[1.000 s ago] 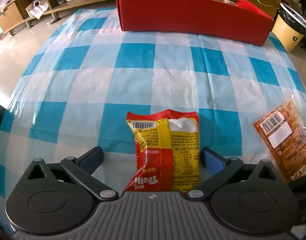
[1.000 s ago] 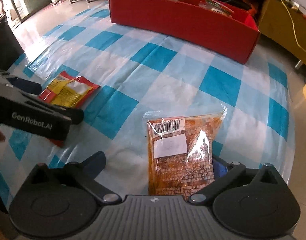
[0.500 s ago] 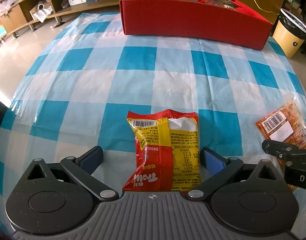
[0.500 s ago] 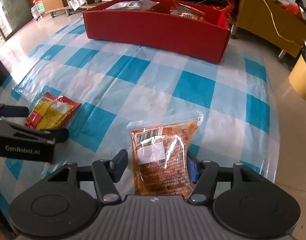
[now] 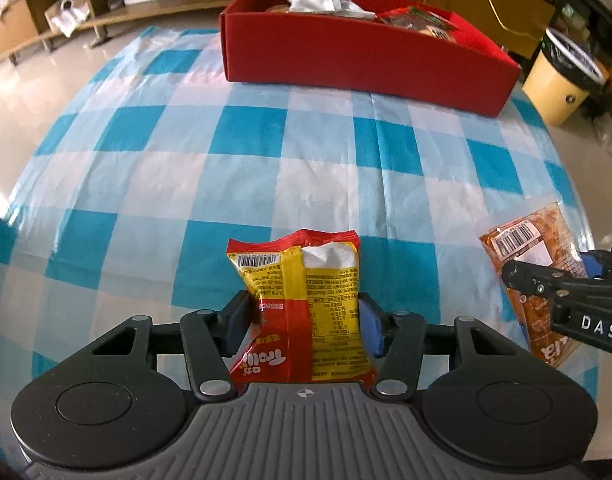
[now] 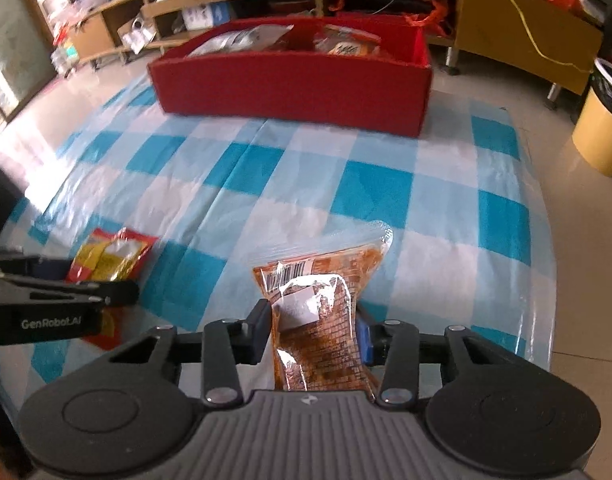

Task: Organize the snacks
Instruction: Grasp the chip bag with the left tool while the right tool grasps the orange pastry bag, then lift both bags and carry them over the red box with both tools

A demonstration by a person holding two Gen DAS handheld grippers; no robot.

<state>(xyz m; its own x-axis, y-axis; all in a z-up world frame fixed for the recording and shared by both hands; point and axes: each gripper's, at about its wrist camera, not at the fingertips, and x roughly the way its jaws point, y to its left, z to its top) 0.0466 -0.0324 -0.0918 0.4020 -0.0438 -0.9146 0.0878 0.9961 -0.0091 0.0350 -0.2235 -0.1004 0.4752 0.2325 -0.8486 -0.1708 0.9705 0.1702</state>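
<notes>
A red and yellow snack packet (image 5: 302, 280) lies on the blue-checked tablecloth (image 5: 250, 168), barcode side up. My left gripper (image 5: 305, 326) has its jaws closing on it, and both pads press into its sides and crease it. An orange, clear-topped packet (image 6: 326, 280) sits pinched between the pads of my right gripper (image 6: 313, 336), which is shut on it. The orange packet (image 5: 522, 248) also shows at the right edge of the left wrist view. The red and yellow packet (image 6: 110, 256) appears at the left of the right wrist view. The red box (image 5: 366, 60) stands at the far side of the table with several packets inside.
A yellow bin (image 6: 602, 128) stands on the floor beyond the table's right corner. Low wooden shelves (image 5: 106, 4) run along the back. The cloth's right edge (image 6: 546, 280) drops off close to the orange packet. Open cloth lies between the packets and the red box (image 6: 294, 84).
Both grippers went from wide open to closed on their packets, the right one first. The right gripper has rolled and risen slightly with the orange packet.
</notes>
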